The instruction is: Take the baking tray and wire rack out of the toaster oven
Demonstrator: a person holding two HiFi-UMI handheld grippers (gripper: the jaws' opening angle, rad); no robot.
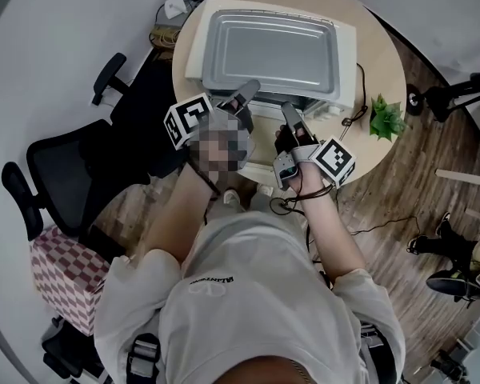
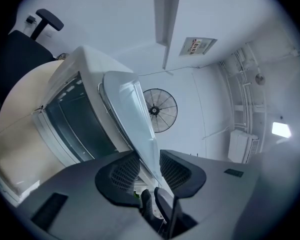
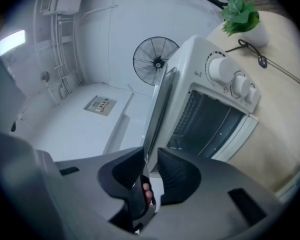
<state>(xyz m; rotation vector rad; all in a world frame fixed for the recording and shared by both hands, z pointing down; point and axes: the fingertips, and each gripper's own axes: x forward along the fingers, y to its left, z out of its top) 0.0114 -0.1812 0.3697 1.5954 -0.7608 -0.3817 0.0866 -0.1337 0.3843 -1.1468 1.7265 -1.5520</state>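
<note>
While the baking tray (image 1: 270, 50) lies atop the toaster oven (image 1: 348, 62) on the table (image 1: 384, 54), the left gripper (image 1: 244, 94) and right gripper (image 1: 288, 114) each pinch its near rim. It looks like light, stiff, slick metal, best held there.

The baking tray (image 1: 272, 50) is a shiny silver rectangle with rounded corners and a raised rim. It's empty, open side up, and sits right over the top of the white toaster oven (image 1: 350, 62), covering most of it. The left gripper (image 1: 244, 94) and right gripper (image 1: 290, 114) pinch its near rim. A wire grid (image 3: 192, 111) shows behind the oven's dark glass, but I can't tell if it's the rack.
</note>
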